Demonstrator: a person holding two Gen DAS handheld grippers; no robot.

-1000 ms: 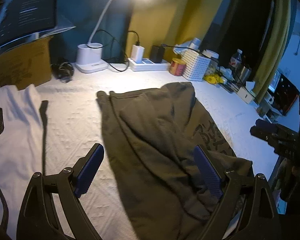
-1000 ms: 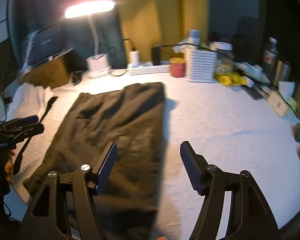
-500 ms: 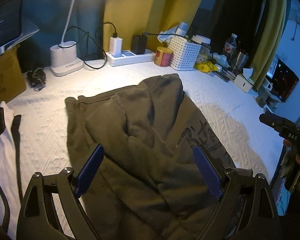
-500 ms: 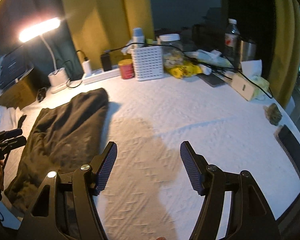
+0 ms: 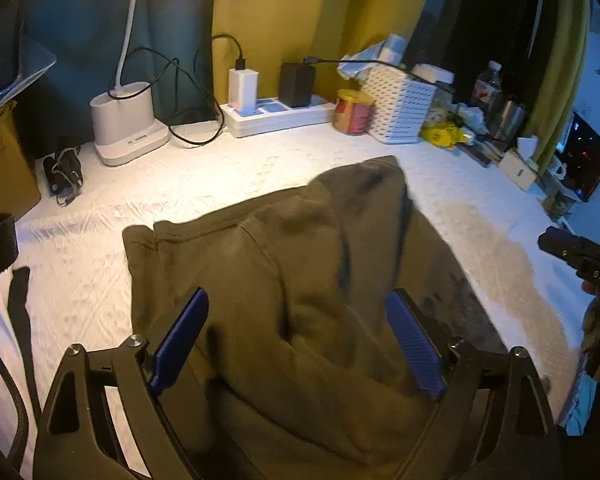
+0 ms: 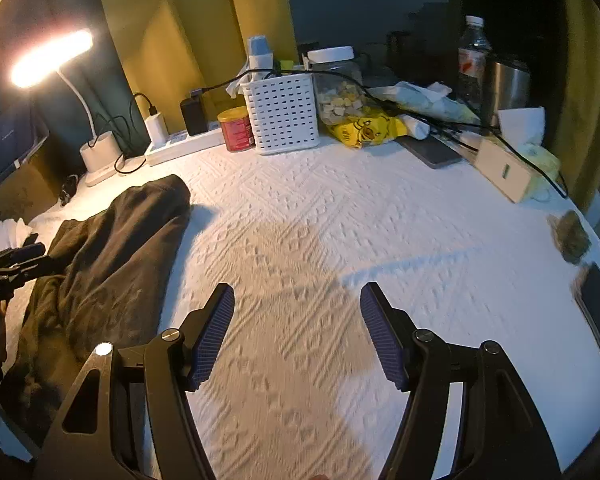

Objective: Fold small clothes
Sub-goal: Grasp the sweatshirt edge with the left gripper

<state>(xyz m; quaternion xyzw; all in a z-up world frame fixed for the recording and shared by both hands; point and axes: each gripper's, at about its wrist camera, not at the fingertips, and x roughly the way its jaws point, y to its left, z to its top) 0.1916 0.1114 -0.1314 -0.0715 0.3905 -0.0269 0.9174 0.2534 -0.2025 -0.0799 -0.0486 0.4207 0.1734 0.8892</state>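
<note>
the olive-brown garment (image 5: pixel 300 280) lies rumpled on the white textured cloth (image 6: pixel 340 240), its long axis running from the near edge away toward the power strip (image 5: pixel 276 118). the left gripper (image 5: pixel 296 340) hangs right over its near end — jaws wide, though they have just been closing a little, fabric below and between them but not pinched. the right gripper (image 6: pixel 296 336) is spread wide over bare cloth, holding nothing, with the garment well off to its left. so the left hand is the nearer one — likely first to take a hem.
</note>
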